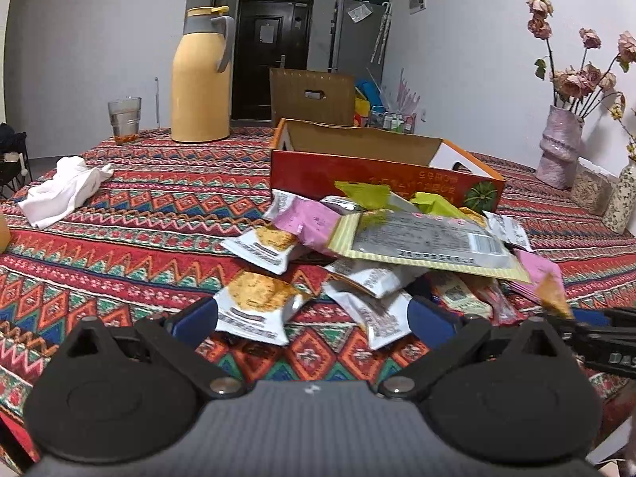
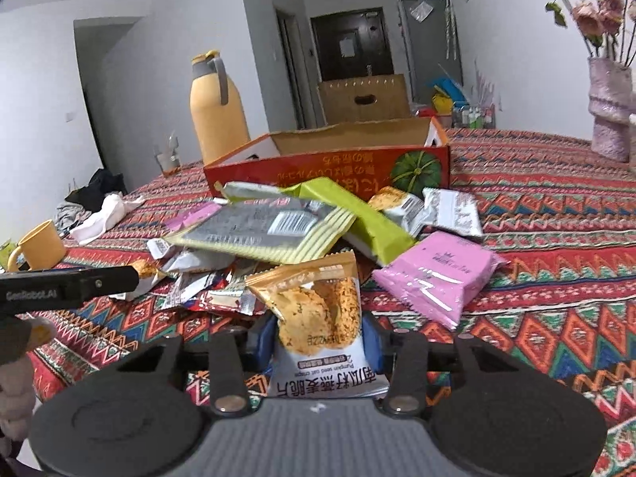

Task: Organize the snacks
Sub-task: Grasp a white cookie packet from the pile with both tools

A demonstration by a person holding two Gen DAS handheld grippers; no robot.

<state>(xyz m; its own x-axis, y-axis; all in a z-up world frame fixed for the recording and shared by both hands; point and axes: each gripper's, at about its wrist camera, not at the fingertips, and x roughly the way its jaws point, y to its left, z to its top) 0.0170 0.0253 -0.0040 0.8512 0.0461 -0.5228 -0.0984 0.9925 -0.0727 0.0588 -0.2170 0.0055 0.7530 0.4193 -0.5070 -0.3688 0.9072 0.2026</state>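
A patterned cloth (image 1: pixel 151 214) is covering the counter, and everything is sitting on it. Toward the far side an open red-and-orange cardboard box (image 1: pixel 357 175) is standing with a green pumpkin printed on its near wall; as much of its inside as is showing is bare brown card, and its floor is hidden. Far left of the box a yellow thermos jug (image 1: pixel 200 79) is standing upright, with a drinking glass (image 1: pixel 125 119) further left that is holding a little orange-red matter at its bottom. At the far right a pink vase (image 1: pixel 558 147) is holding dried roses. A crumpled white cloth (image 1: pixel 65 190) is lying at the left, and a yellow mug (image 2: pixel 39 244) is sitting at the near left edge; what is in it cannot be told.

Just in front of the box a heap of snack packets (image 1: pixel 381 246) is lying loose on the counter, none of them in the box, with a large pale-yellow packet (image 2: pixel 258 232) topmost and a pink packet (image 2: pixel 439 274) lying at its right.

The right tool (image 2: pixel 318 338) is pinching an oat crisp packet (image 2: pixel 318 318) between its blue pads, at the near edge of the heap. The left tool (image 1: pixel 312 318) is hanging with its pads spread wide over the near white packets, gripping nothing.
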